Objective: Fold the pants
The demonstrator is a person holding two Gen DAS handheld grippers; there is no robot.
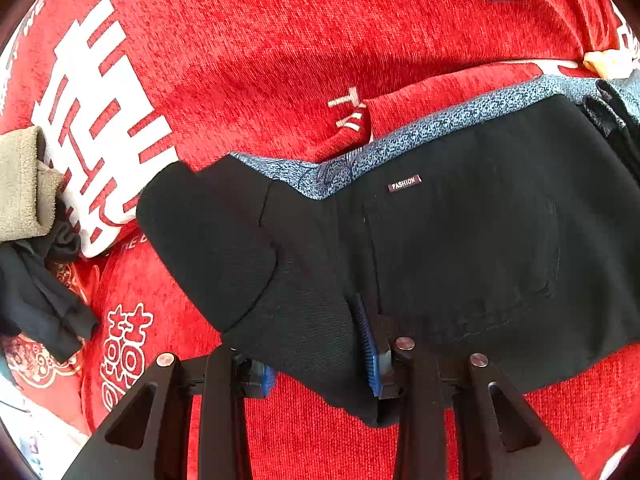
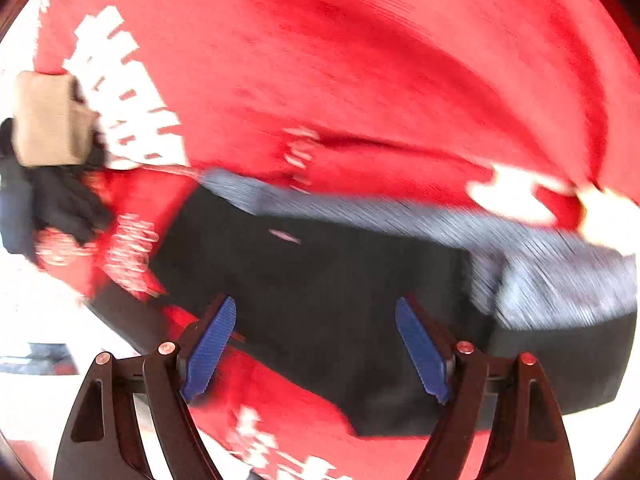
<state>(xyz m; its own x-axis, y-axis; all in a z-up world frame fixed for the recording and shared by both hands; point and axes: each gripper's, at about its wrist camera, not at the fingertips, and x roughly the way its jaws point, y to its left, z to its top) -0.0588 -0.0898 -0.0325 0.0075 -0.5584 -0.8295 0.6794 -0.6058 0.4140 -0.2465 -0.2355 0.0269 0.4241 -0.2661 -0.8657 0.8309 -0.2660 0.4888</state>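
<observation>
A: Left gripper pinches the near hem of the black pants, ready to lift a fold.
B: Right gripper spread, empty above them. Pants lie across the red blanket.

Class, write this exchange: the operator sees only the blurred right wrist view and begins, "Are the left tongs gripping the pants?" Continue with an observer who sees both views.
Observer: Yes, the left tongs are shut on the near edge of the black pants.
Operator: What does that small label say?
Observer: The label reads FASHION.
Operator: And the grey smear beyond the pants?
Observer: It is a blue patterned cloth with a fine print, showing past the far edge.
</observation>
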